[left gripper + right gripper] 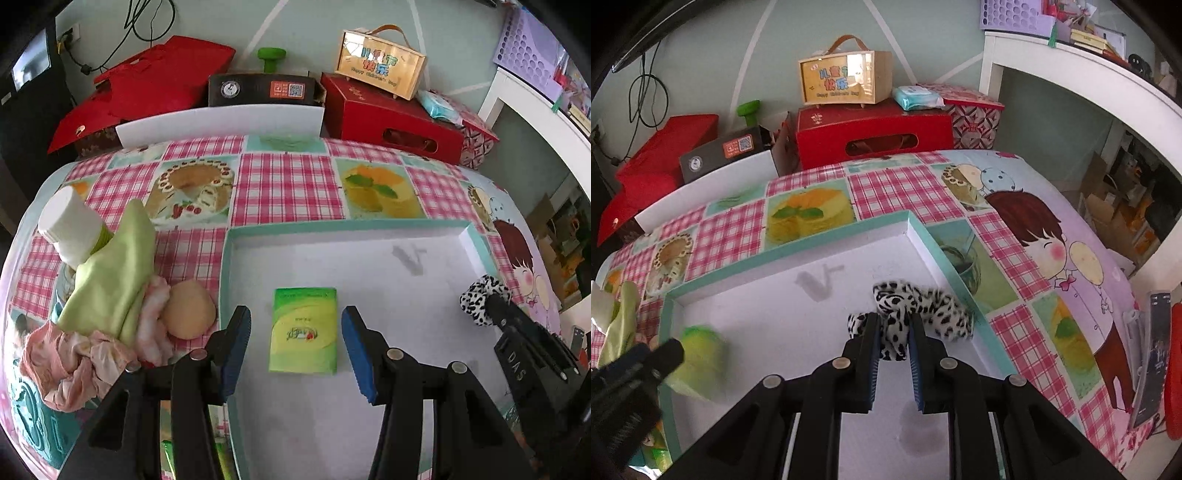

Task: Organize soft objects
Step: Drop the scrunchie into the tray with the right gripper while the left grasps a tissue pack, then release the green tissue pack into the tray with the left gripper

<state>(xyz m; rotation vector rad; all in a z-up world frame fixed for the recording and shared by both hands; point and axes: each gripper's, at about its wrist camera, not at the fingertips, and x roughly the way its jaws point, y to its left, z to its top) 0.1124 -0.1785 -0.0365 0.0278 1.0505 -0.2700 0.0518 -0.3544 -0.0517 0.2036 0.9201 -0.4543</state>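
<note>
Left gripper (295, 332) is held with its jaws apart over a green tissue pack (304, 330) lying flat in the white tray (369, 236) — no pad touches it; right gripper (894, 332) is clamped narrowly on a black-and-white spotted scrunchie (916, 306) near the tray's right wall; a green cloth (114, 280), pink fabric (74, 365) and a peach ball (188, 314) are piled on the tablecloth (288, 184) left of the tray.
</note>
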